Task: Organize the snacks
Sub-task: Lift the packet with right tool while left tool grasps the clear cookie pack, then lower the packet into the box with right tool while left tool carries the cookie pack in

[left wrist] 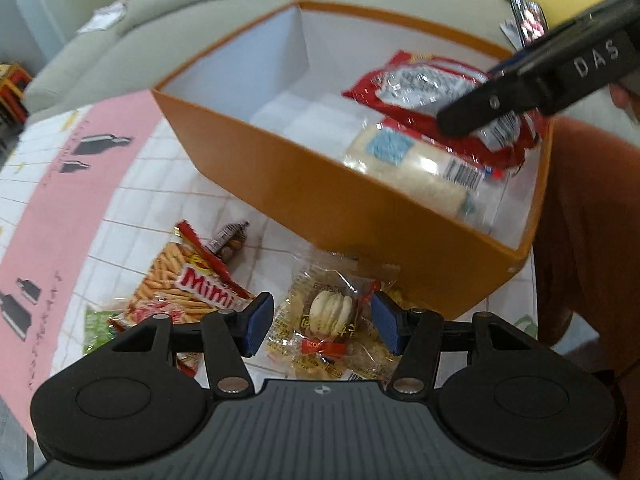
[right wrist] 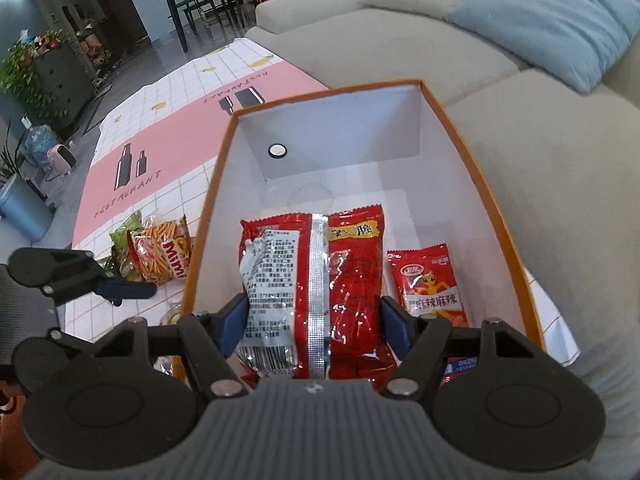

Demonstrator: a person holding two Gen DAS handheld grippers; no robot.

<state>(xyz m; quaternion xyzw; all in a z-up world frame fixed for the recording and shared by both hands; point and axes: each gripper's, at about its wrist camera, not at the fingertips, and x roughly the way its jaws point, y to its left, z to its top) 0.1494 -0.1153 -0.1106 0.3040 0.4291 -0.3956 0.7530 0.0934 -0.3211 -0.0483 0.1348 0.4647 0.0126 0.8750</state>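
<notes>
The left gripper point(left wrist: 318, 326) tilts steeply down toward the tabletop, its blue pads point(left wrist: 256, 328) spread wide with nothing pressed between them. Directly under the gap, and a little beyond it, lies a clear-wrapped pastry packet point(left wrist: 330, 314) on the checked tablecloth point(left wrist: 152, 200); whether the pads touch its wrapper cannot be told. To the left of that gripper's left finger lies the Mimi stick-snack bag point(left wrist: 188, 284), with a small dark snack packet point(left wrist: 228, 240) past it. Ahead of the left gripper stands the orange box point(left wrist: 320, 204), its near wall facing the pads.

The right gripper point(right wrist: 316, 326) points down into the same orange box point(right wrist: 212, 200) from above its near end. Its pads point(right wrist: 234, 320) stand apart on either side of a large red snack bag point(right wrist: 320, 276) lying seam-up on the box floor, and the bag fills the gap between them. The left pad sits against the bag's silver edge, but a firm pinch cannot be confirmed. In the left wrist view the right gripper's dark finger point(left wrist: 500, 104) hangs just over that bag point(left wrist: 420, 92), which rests on a pale bread-like package point(left wrist: 412, 164) with a barcode.

Right of the right gripper's right finger, a smaller red packet with a cartoon ant point(right wrist: 430, 284) lies flat in the box. Off to its left, outside the box, the left gripper point(right wrist: 120, 290) hangs near the Mimi bag point(right wrist: 164, 256). A grey sofa point(right wrist: 520, 140) runs beyond the box.
</notes>
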